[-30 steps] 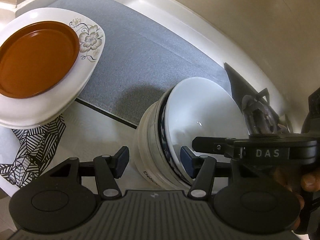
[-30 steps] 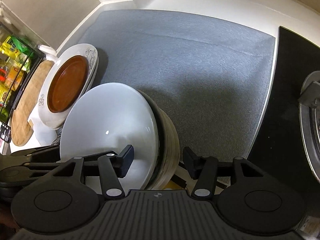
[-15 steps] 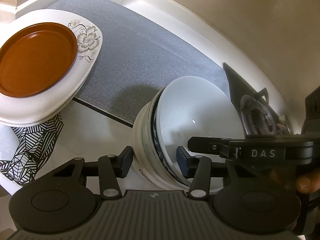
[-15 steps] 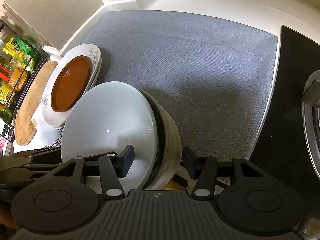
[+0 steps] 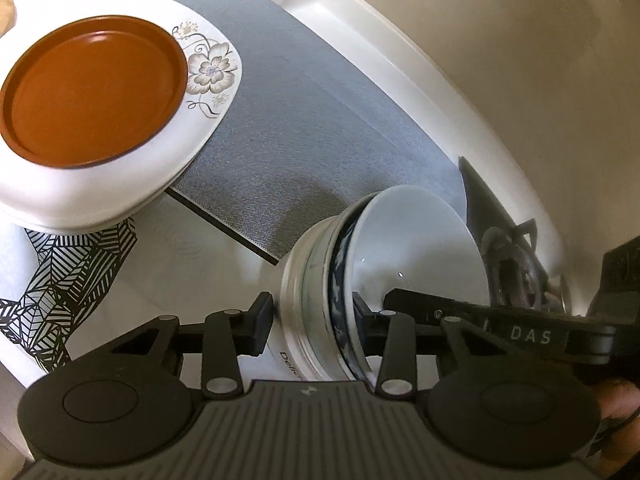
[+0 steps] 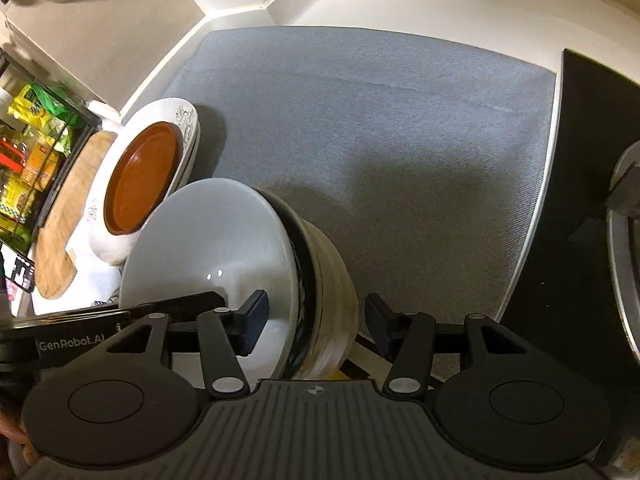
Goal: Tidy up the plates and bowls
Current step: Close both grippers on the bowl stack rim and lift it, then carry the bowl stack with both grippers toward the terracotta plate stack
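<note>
- A stack of nested bowls (image 5: 360, 280) is sitting on the white counter, just at the near edge of a grey mat (image 5: 304, 128); the stack is showing a cream outer bowl, a dark blue patterned one inside it and a white bowl (image 6: 208, 240) on top.
- The left gripper (image 5: 310, 320) is straddling the stack's left wall: 1 finger is lying against the cream outside, the other is reaching inside the white bowl.
- Its jaws have just been closing around that wall and are standing narrow, the pads at or almost on the rims; full contact is hard to judge.
- The right gripper (image 6: 316, 316) is straddling the stack's opposite wall, 1 finger inside the white bowl, the other outside and clear of the cream side.
- Its jaws have just been closing a little, yet a visible gap is remaining on the outer side, so it is not clamping.
- To the left, a brown plate (image 5: 88, 92) is resting on a white floral plate (image 5: 208, 72), which is overlapping the mat's corner, well apart from the bowls.
- A black hob (image 6: 584, 208) is lying beside the mat's right edge.
</note>
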Tool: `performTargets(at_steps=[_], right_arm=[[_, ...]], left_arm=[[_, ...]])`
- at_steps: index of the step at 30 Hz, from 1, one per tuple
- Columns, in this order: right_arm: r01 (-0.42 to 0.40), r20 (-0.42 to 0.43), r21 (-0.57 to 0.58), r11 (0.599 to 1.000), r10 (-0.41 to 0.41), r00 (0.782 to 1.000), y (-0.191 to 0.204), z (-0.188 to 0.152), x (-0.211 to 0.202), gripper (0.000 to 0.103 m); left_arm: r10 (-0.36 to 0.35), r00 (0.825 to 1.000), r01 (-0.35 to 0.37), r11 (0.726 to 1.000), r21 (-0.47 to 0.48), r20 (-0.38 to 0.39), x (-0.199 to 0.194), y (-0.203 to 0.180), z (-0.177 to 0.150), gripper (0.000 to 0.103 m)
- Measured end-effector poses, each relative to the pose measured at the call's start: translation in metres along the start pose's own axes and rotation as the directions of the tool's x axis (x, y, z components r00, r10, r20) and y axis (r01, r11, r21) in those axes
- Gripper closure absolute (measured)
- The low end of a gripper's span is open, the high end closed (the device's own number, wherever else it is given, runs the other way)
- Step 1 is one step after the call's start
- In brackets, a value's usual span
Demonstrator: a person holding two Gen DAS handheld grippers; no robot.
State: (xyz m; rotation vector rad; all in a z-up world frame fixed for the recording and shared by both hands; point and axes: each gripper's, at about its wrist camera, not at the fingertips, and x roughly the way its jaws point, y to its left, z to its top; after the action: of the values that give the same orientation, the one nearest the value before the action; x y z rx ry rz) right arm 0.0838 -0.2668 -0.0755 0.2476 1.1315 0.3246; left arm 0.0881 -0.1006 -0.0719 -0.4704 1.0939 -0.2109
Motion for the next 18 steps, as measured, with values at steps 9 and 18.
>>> performTargets(at_steps=[9, 18], right_arm=[[-0.010, 0.048, -0.001, 1.000, 0.010, 0.999, -0.003, -0.010, -0.006, 0.061], [-0.012, 0.097, 0.053, 0.999, 0.007, 0.995, -0.009, -0.020, -0.015, 0.065]], left_arm=[[0.049, 0.999, -0.050, 0.997, 0.067, 0.022, -0.003, -0.015, -0.002, 0.065], [0.041, 0.999, -0.042, 0.996, 0.073, 0.017, -0.004, -0.015, -0.001, 0.067]])
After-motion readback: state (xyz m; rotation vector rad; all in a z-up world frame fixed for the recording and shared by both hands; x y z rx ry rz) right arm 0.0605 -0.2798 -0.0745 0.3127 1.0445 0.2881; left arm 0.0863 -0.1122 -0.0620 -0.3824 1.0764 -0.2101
